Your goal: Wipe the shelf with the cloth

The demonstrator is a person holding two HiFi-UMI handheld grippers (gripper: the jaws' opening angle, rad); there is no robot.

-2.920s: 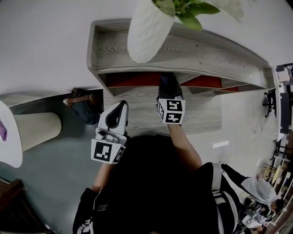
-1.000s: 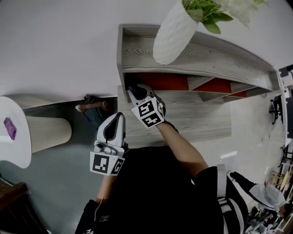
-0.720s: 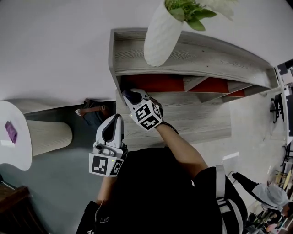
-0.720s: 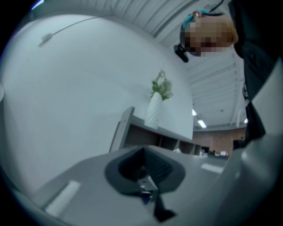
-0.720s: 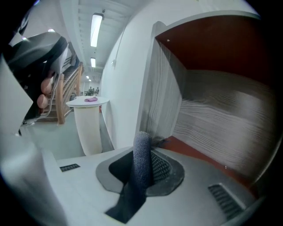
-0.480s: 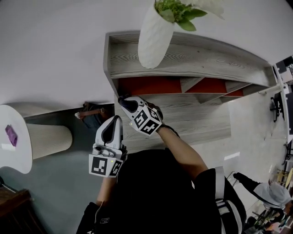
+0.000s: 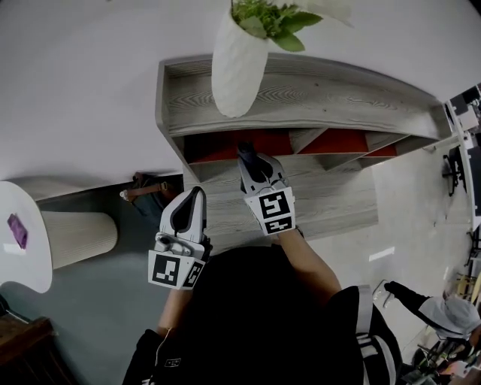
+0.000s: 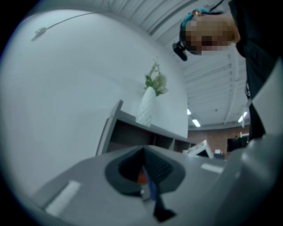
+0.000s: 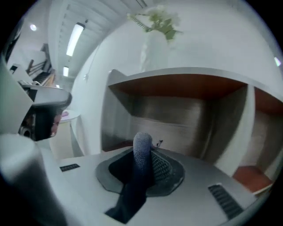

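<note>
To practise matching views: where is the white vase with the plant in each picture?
Head view: white vase top centre, on the shelf unit.
Left gripper view: vase centre, small, atop the unit.
Right gripper view: vase top centre, blurred, atop the unit.
Shared landmark: the grey shelf unit.

Plain white wall [image 7: 75,83], grey-blue floor [image 7: 90,301], strip lighting overhead.
A dark bag [image 7: 146,192] with a brown strap sits on the floor at the foot of the wall. Near it a round white table [image 7: 26,267] stands on a pale cylindrical pedestal [image 7: 79,239]. Long strip lights [image 9: 75,39] run along the white ceiling [image 9: 110,13]. Farther right the floor is paler, almost white.
</note>
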